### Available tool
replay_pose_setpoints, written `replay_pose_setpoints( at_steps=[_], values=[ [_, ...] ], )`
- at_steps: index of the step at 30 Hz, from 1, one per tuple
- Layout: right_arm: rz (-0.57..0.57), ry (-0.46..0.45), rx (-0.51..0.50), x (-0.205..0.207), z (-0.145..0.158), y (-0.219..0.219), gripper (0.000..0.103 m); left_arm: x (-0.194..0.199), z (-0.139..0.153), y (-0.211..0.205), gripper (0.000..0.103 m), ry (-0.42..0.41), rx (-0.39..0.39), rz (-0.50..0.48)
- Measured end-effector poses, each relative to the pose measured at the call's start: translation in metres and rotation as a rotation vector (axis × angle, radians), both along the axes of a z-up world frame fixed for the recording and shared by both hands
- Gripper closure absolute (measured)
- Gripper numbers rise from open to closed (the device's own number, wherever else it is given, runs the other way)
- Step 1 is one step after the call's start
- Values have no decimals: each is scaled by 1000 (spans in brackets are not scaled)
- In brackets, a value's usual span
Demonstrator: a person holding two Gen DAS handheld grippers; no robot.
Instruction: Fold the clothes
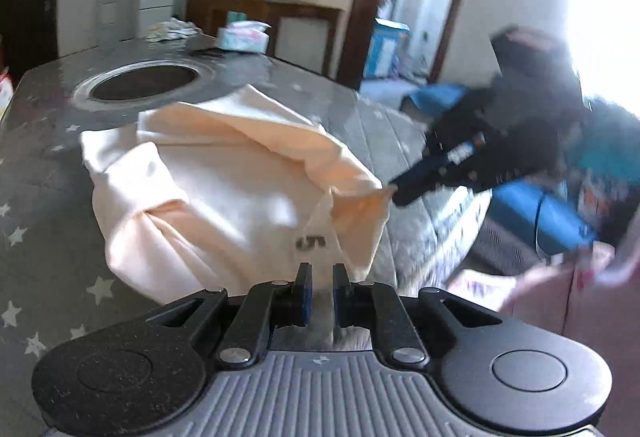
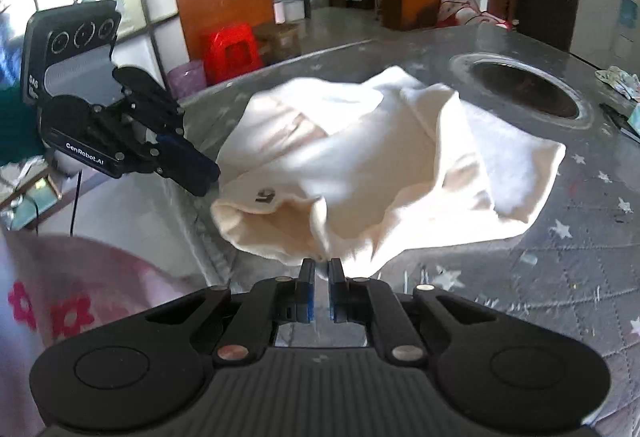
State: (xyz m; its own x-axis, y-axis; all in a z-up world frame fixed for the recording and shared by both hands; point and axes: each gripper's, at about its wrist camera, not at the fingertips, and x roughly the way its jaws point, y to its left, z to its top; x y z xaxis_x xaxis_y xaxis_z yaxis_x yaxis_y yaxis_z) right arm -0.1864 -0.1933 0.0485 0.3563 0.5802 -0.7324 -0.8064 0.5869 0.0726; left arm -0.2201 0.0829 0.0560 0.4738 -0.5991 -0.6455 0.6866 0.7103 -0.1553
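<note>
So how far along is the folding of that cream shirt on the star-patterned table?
Early to midway, I'd judge. Done: the cream cotton shirt lies bunched on the grey star-patterned table, one layer flopped over. In hand: the left gripper and the right gripper each pinch a near edge, by the small printed logo. Left: flattening it and making neat folds; no tidy rectangle shows yet.
</note>
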Motion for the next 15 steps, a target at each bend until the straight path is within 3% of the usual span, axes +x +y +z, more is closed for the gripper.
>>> replay_pose_setpoints(
  at_steps=[3,7,11,15],
  values=[
    [19,22,15,3,5,-4,95,7,10,4,90,-28,-12,15],
    [-8,-41,33,13,24,-5,93,25,26,11,90,-58,-74,90],
    [-78,-96,40,38,35,0,92,59,17,-5,90,-4,-82,151],
    [-149,-106,25,78,33,15,88,79,-12,-33,90,85,-62,129]
  ],
)
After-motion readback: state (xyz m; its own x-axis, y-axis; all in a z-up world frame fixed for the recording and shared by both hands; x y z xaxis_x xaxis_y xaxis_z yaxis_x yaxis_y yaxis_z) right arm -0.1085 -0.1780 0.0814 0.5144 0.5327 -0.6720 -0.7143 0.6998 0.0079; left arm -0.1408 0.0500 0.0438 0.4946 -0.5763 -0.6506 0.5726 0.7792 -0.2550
